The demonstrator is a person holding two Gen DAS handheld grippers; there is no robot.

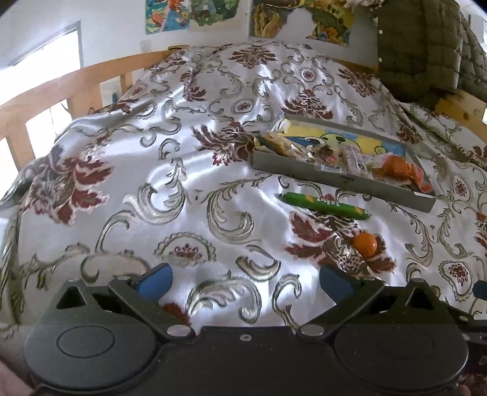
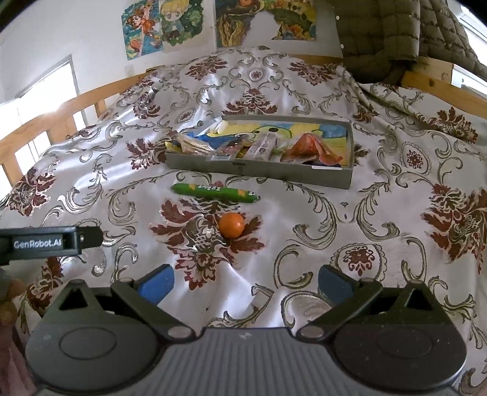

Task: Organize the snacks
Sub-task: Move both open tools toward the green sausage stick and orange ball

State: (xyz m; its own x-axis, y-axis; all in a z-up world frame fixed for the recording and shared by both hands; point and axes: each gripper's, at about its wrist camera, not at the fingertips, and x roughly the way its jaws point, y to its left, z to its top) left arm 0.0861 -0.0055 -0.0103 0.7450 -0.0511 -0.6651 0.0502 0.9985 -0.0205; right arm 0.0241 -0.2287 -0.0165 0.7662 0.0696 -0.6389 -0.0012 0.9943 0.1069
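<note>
A grey tray (image 2: 258, 172) (image 1: 334, 179) holding several wrapped snacks lies on the patterned bedspread. A green snack stick (image 2: 214, 192) (image 1: 324, 205) lies just in front of the tray. An orange ball-shaped snack (image 2: 231, 225) (image 1: 364, 242) sits nearer to me than the stick. My right gripper (image 2: 245, 283) is open and empty, low over the bedspread, a short way in front of the orange snack. My left gripper (image 1: 245, 281) is open and empty, to the left of both loose snacks; its side shows in the right wrist view (image 2: 51, 242).
The silky floral bedspread (image 2: 350, 228) covers the whole bed. A wooden bed rail (image 1: 45, 88) (image 2: 54, 112) runs along the left. An olive quilted jacket (image 2: 389, 33) hangs over the far right rail. Posters (image 2: 164, 24) hang on the wall behind.
</note>
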